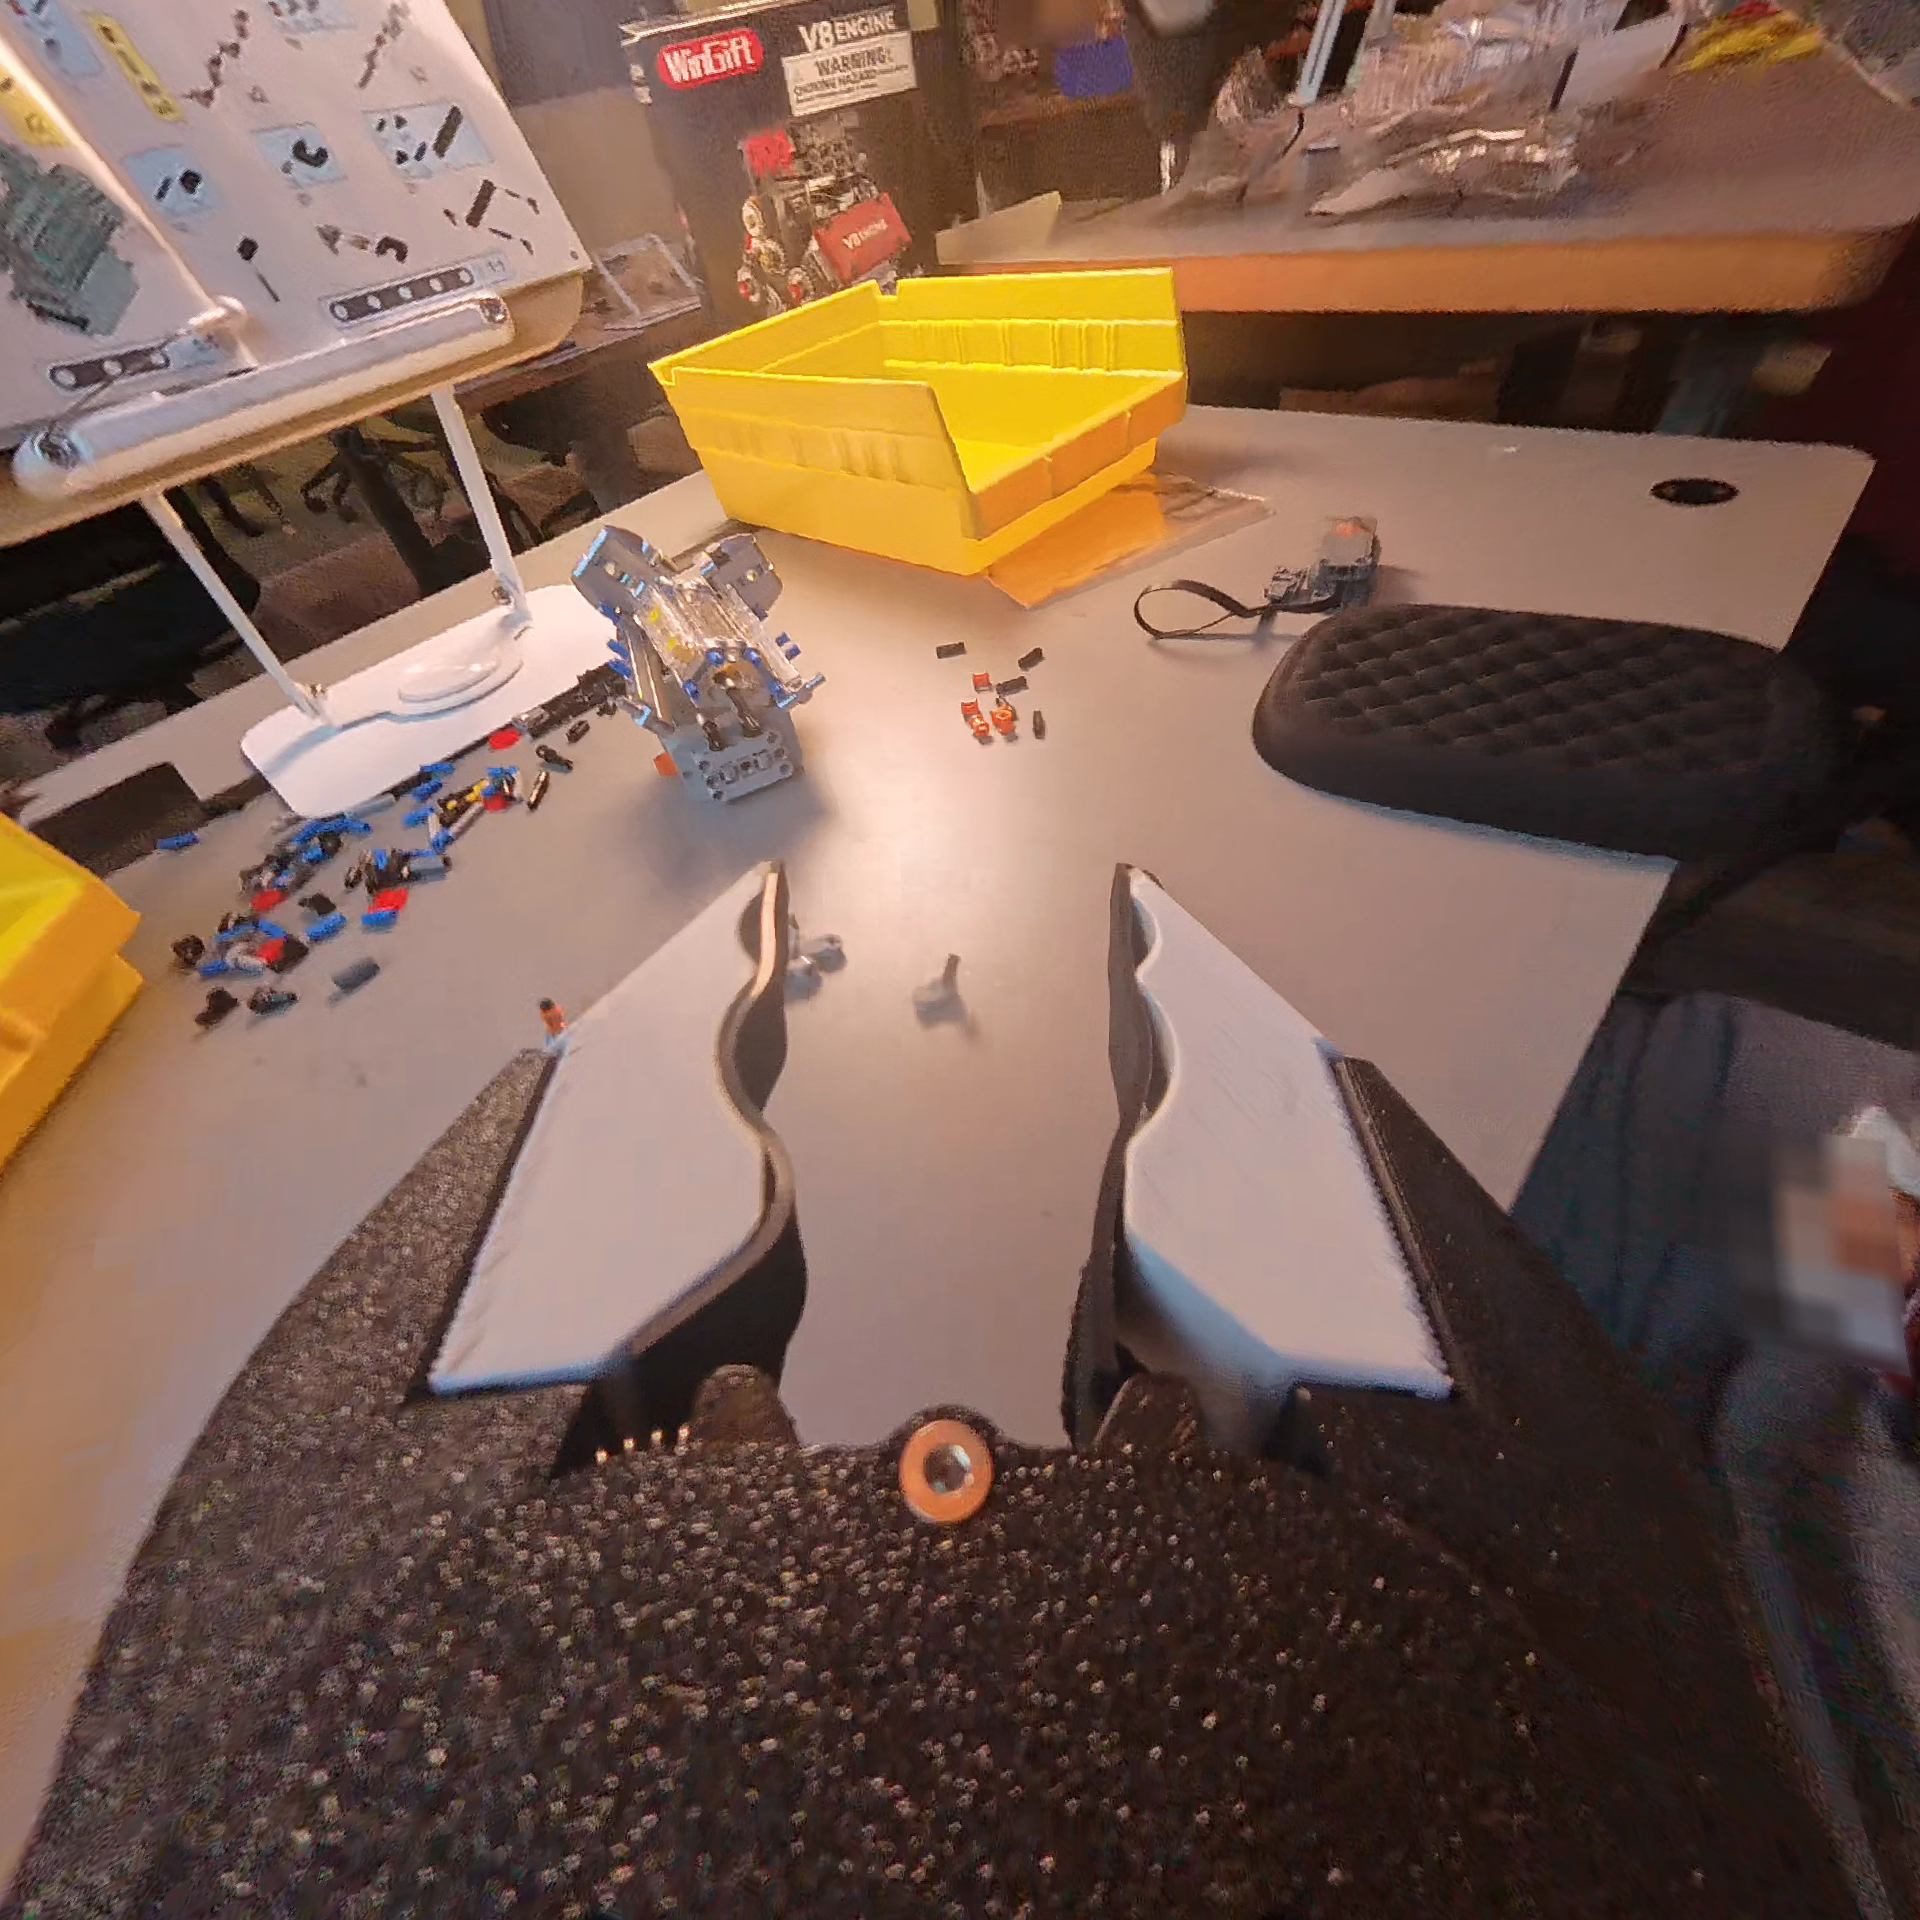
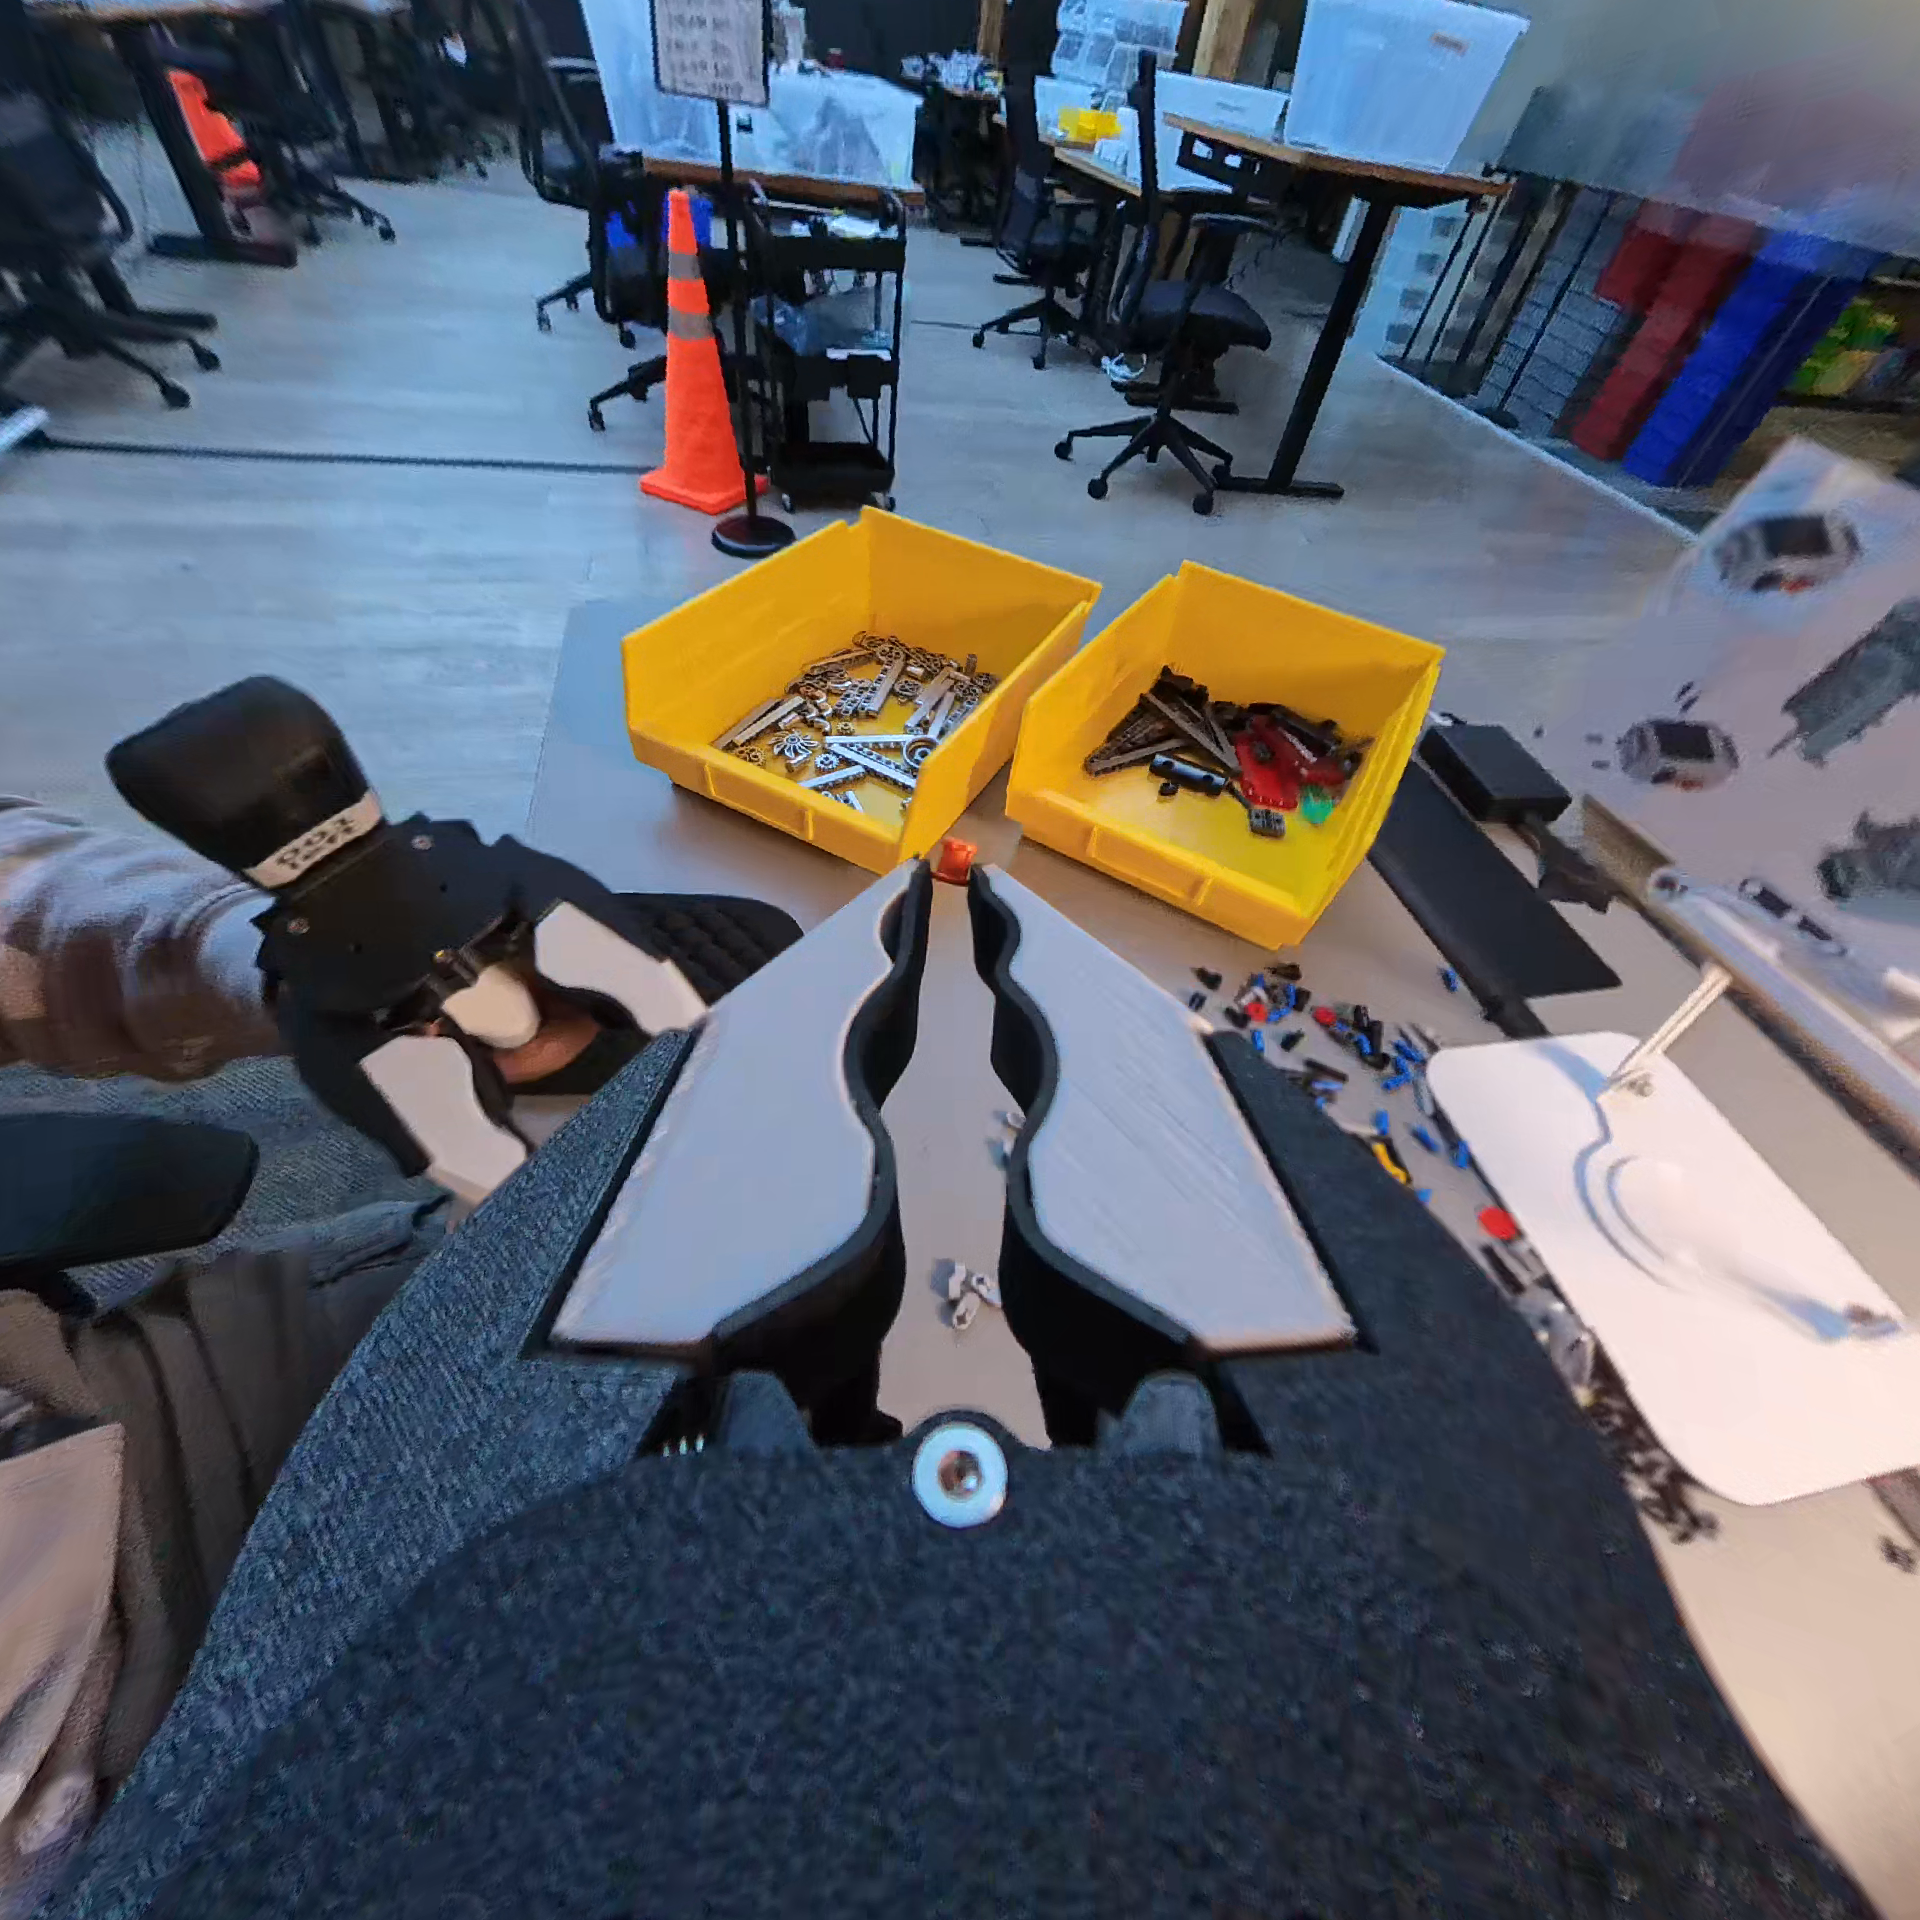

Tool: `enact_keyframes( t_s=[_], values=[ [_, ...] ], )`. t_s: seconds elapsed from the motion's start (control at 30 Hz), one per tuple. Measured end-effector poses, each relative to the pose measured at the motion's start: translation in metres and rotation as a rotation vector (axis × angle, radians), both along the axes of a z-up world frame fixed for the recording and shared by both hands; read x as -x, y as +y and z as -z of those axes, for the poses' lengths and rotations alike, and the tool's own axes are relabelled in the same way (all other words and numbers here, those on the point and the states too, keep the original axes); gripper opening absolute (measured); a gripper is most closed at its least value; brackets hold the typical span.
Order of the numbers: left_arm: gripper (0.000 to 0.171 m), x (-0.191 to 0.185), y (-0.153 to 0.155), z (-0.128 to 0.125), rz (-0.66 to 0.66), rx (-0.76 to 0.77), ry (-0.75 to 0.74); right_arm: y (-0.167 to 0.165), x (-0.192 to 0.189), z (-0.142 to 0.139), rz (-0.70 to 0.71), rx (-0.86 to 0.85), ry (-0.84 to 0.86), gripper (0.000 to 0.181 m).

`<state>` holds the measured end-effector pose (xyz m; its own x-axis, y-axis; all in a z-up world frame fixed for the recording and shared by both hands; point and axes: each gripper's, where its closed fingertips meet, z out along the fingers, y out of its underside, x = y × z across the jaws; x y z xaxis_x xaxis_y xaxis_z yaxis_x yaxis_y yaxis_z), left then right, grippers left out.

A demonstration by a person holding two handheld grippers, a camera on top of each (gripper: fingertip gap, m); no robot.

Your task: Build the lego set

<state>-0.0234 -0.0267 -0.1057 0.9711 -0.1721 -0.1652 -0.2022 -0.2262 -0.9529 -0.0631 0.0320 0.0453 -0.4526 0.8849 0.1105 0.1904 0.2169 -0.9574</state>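
Observation:
My left gripper [image 1: 948,883] is open and empty above the grey table [image 1: 1039,810]. Two small grey parts [image 1: 940,995] lie on the table between its fingertips. A partly built grey and blue engine model [image 1: 707,665] stands farther ahead. My right gripper [image 2: 948,871] is shut on a small orange part [image 2: 954,858] held at its fingertips, above the table in front of two yellow bins. The left gripper also shows in the right wrist view [image 2: 436,1039], at the left with a hand on it.
A yellow bin [image 1: 935,416] sits behind the model. Loose blue, black and red pieces [image 1: 332,883] lie at left, small orange ones [image 1: 992,712] at centre. An instruction stand [image 1: 395,686], a black quilted pad [image 1: 1538,717], a bin of grey parts [image 2: 852,707] and a bin of black and red parts [image 2: 1226,748]. The gap from one gripper's tips to the other's is roughly 15 centimetres.

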Motion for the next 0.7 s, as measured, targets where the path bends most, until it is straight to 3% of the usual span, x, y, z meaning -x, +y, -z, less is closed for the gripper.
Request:
enact_keyframes(
  t_s=[0.07, 0.27, 0.33, 0.5, 0.7],
  values=[
    [0.060, 0.012, 0.018, 0.006, 0.067, 0.039, 0.055, 0.018, -0.003, 0.028, 0.018, 0.065, -0.007, 0.006],
    [0.051, 0.015, 0.042, 0.064, 0.465, 0.289, 0.210, 0.052, -0.020, 0.119, 0.040, 0.057, -0.058, 0.006],
    [0.049, 0.014, 0.046, 0.070, 0.519, 0.316, 0.175, 0.057, -0.027, 0.136, 0.049, 0.039, -0.058, 0.006],
    [0.034, 0.022, 0.056, 0.069, 0.515, 0.348, 0.222, 0.042, -0.034, 0.144, -0.034, 0.016, -0.050, 0.006],
    [0.034, 0.013, 0.054, 0.083, 0.666, 0.439, 0.235, 0.031, -0.006, 0.136, -0.063, 0.047, -0.079, 0.006]
  ],
)
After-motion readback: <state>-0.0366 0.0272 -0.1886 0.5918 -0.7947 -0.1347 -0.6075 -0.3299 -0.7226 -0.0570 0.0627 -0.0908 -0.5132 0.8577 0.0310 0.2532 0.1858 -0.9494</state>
